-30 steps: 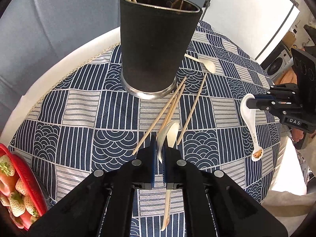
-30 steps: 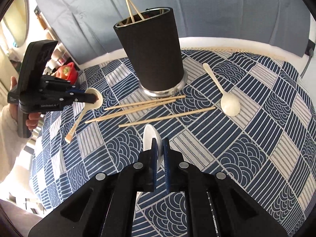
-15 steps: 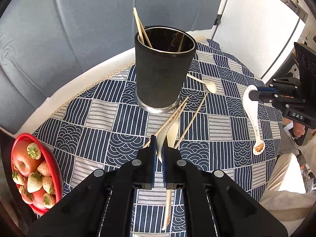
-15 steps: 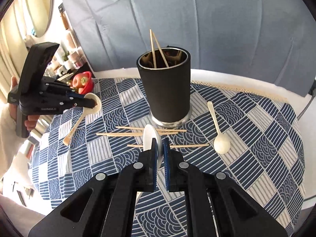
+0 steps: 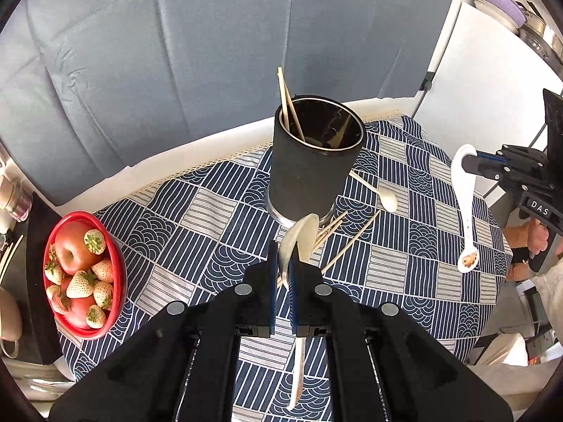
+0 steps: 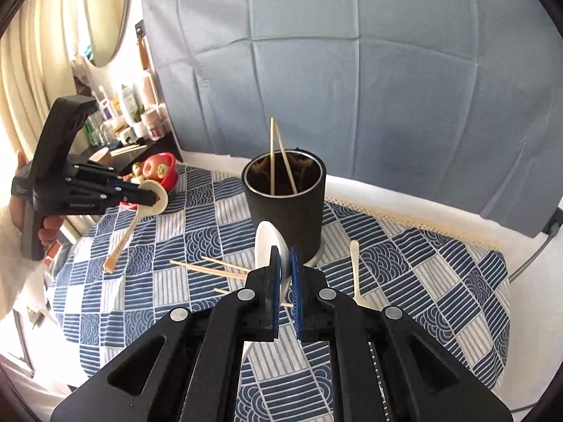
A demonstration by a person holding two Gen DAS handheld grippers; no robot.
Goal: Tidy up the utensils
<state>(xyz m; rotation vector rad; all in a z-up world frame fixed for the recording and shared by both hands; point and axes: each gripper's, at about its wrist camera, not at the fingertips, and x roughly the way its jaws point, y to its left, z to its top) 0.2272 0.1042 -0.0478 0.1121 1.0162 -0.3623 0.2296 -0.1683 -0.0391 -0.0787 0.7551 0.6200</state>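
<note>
Your left gripper [image 5: 282, 263] is clamped on a cream spoon with a tan handle tip [image 5: 299, 242], and your right gripper [image 6: 285, 263] on a glossy white ceramic spoon [image 6: 267, 246]. Both spoons hang above the blue patterned tablecloth [image 5: 218, 218], near the black cylindrical utensil holder [image 5: 309, 172] holding two wooden chopsticks [image 5: 288, 105].

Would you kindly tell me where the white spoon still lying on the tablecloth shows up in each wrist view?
Left wrist view: the loose white spoon lies right of centre, just right of the black utensil holder.
Right wrist view: it lies lower right of centre, right of the holder, partly behind the right gripper.
Shared landmark: the black utensil holder with two chopsticks sticking out.
</note>
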